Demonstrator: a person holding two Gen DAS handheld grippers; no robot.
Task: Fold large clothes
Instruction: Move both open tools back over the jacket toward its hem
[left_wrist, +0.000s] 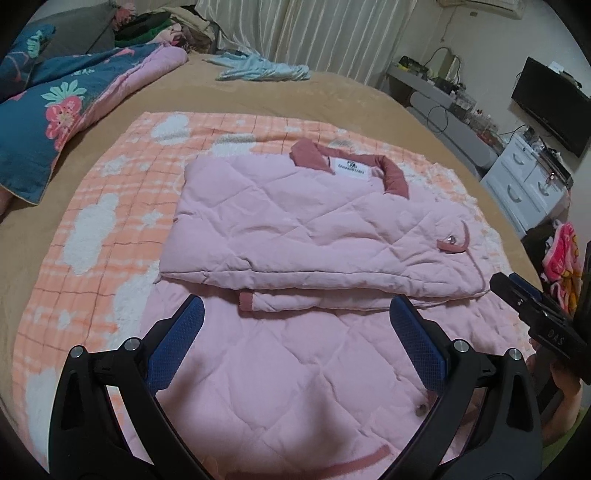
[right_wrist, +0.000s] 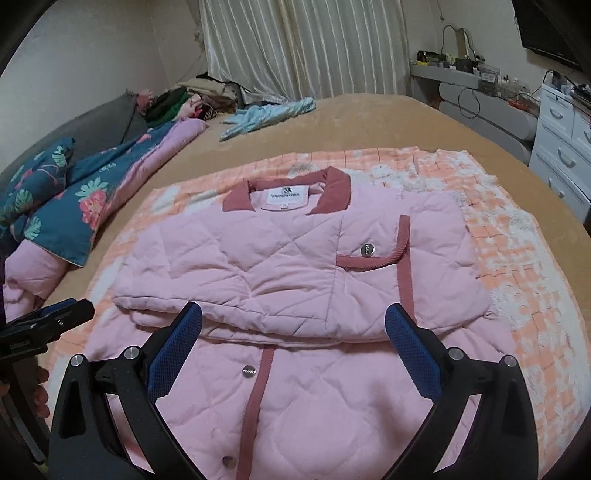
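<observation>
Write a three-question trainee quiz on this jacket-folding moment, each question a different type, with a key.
1. True or false: the left gripper is clamped on the pink quilted jacket.
2. Multiple choice: what lies directly under the jacket? A. the teal floral quilt B. the orange checked blanket C. the light blue garment
3. Fill in: the jacket's collar points ____ from the grippers.

Key
1. False. Both the left gripper and the right gripper are open and hold nothing.
2. B. The blanket is spread on the tan bed.
3. Away. The collar is at the far end, and the unfolded hem is nearest the grippers.
</observation>
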